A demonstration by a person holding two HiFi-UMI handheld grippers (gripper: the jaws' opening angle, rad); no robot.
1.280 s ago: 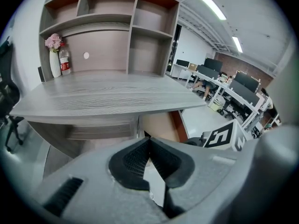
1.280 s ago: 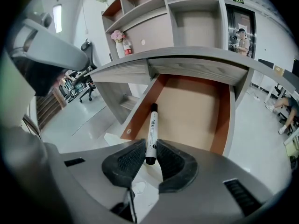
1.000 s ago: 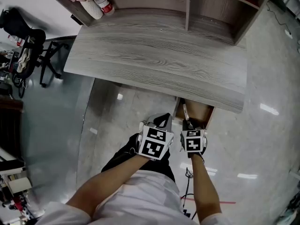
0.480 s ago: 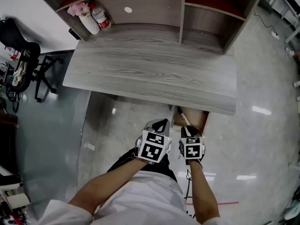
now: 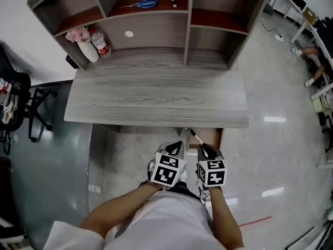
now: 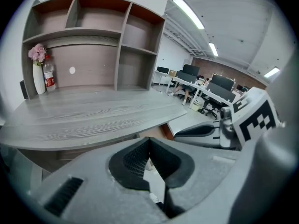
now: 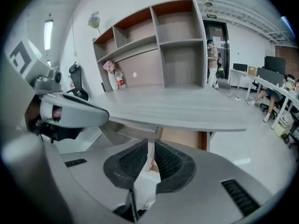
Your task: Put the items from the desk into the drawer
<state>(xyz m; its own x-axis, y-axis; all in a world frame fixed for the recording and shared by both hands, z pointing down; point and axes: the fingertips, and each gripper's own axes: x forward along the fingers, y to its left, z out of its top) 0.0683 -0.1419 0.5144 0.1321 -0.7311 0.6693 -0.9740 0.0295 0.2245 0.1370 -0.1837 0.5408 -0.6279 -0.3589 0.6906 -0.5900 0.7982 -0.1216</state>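
Both held low in front of the worktop, side by side. Left hand-held gripper: jaws closed together, nothing between them. Right hand-held gripper: jaws pinched on a thin white pen, which points at the open drawer under the worktop's front edge. Scissors lie on the upper shelf; vase and bottle stand at back left.

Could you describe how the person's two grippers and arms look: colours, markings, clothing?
The left claw and right claw have grey bodies with black ribbed pads. Each carries a white cube with black square markers. The person wears a white top with short sleeves.
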